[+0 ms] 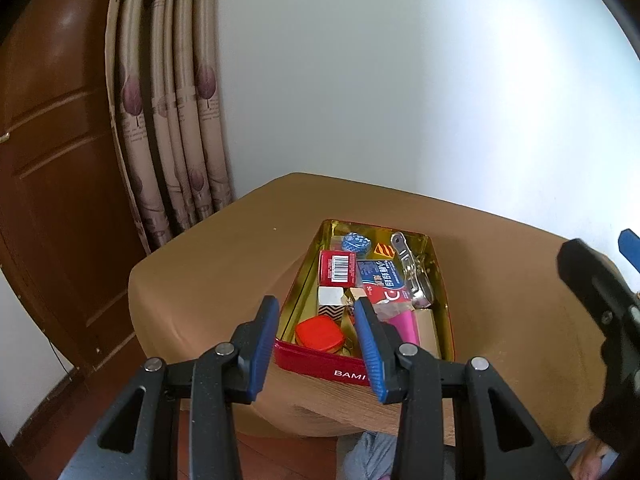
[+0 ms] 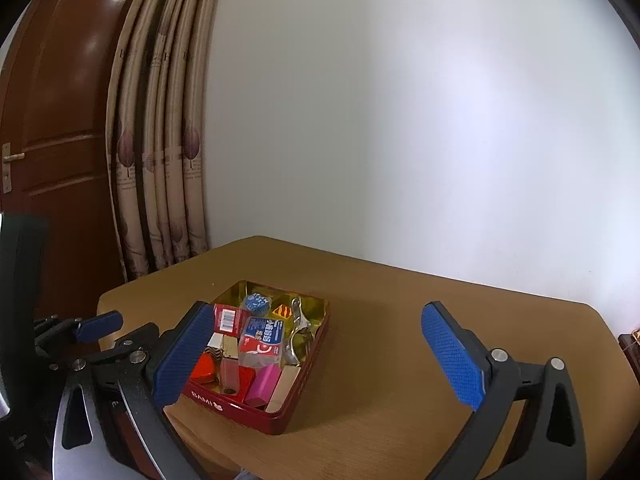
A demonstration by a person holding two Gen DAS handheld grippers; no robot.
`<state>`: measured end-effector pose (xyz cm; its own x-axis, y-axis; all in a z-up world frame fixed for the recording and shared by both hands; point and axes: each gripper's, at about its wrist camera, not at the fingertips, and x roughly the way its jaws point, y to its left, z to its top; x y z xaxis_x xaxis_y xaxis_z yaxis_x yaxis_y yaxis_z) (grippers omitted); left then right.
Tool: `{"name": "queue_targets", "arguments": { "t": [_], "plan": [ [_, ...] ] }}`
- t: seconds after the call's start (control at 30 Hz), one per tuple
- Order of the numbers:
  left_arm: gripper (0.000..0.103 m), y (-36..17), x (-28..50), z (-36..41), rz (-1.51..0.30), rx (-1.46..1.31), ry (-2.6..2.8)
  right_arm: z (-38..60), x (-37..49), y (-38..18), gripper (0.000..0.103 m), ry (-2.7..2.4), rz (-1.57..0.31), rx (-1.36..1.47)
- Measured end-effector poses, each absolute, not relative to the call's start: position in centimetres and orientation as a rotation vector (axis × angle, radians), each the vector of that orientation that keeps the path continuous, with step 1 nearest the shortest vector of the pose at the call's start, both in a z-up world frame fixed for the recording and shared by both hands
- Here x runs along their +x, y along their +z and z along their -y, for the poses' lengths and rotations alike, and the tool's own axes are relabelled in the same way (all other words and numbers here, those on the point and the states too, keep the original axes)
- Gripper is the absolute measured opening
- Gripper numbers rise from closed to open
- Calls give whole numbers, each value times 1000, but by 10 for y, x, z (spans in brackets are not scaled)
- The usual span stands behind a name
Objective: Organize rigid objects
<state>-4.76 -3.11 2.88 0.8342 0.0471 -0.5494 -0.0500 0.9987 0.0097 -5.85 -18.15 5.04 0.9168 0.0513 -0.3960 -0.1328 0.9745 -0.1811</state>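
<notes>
Plainly the red tin (image 2: 256,416) is what matters: it sits near the front edge of the tan table (image 2: 400,320), toward the curtain side, and it is already packed. Its outside is red with white lettering on the near wall, its inside a shiny gold. Inside I can make out a red box with a barcode (image 1: 337,267), a blue-and-red packet (image 1: 382,280), a round blue patterned piece (image 1: 355,241) at the far end, a metal clip-like tool (image 1: 412,272) along the right wall, a pink block (image 1: 404,322), and a rounded red case (image 1: 319,333) at the near corner. Everything lies within the walls; the table around it looks bare.

The left gripper (image 1: 316,344) hovers just short of the tin's near wall, its blue pads partly apart with nothing between them. The right gripper (image 2: 320,356) is spread wide and empty, one finger in front of the tin's left side, the other well out over bare table.

My guess is the sorting is nearly finished, or the tin itself is next to be handled. To do that well, I would take the tin by its rim or steady one wall with one gripper, coming in level. The metal walls look slick and the contents loose, so a tilt could spill them.
</notes>
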Motion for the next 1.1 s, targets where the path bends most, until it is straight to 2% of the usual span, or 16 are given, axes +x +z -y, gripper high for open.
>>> {"name": "queue_targets", "arguments": {
  "t": [0.43, 0.57, 1.1],
  "plan": [
    [40, 22, -41, 29, -622, -9, 43, 179, -64, 51, 102, 120, -386, -234],
    [49, 20, -41, 29, -630, -13, 41, 179, -64, 51, 102, 121, -389, -231],
    [50, 14, -34, 22, -666, -48, 47, 176, -64, 47, 102, 140, -411, -246]
  ]
}}
